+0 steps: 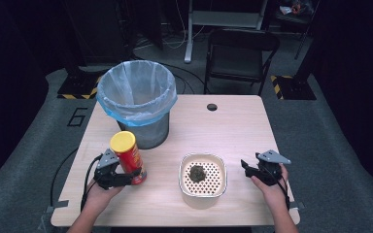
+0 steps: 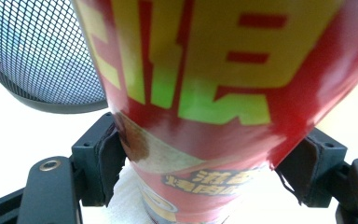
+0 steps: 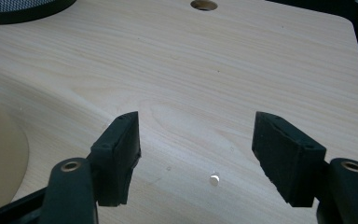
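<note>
High view: the table (image 1: 233, 131) is evenly lit from above, while the surrounding floor and room fall off into near darkness. Shadows beneath objects are short and soft. Definition is moderate, with slight softness overall.

Left gripper view: the red can (image 2: 214, 93) sits very close to the lens and is blurred, with sheen on its surface. The background is overexposed to white.

Right gripper view: wood grain is sharp.
</note>
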`<state>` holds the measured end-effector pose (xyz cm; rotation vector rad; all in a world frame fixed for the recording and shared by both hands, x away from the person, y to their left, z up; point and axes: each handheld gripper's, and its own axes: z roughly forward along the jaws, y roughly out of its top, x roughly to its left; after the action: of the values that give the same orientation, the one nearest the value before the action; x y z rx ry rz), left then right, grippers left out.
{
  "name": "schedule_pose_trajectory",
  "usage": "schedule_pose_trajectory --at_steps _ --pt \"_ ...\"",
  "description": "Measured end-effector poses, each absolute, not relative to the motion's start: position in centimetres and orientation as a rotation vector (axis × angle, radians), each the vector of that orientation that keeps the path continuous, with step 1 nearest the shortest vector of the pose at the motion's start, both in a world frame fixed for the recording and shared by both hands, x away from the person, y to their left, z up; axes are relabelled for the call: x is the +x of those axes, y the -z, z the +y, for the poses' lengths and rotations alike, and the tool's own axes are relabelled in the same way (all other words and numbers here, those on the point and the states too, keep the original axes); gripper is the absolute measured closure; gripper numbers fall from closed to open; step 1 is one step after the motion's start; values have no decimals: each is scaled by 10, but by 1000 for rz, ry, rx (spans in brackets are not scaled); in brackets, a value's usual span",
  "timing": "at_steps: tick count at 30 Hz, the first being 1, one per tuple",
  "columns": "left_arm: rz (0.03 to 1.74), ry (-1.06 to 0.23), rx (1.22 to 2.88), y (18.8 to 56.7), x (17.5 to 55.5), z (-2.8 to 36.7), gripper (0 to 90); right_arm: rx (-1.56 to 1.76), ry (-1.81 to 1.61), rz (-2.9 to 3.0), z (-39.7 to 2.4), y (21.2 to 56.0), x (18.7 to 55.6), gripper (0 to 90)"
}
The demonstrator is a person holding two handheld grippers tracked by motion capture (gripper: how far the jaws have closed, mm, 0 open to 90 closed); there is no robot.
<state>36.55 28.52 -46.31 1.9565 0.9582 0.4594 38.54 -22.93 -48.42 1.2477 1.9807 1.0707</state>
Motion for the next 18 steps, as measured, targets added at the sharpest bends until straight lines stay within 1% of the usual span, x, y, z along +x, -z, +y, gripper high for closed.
schedule_pose_trajectory --at_steps 8,18 --pt "964 -415 1950 449 363 285 235 1252 -1064 1991 -230 486 387 319" --pt "943 -422 1982 409 359 276 235 1224 -1049 2011 -228 488 387 319"
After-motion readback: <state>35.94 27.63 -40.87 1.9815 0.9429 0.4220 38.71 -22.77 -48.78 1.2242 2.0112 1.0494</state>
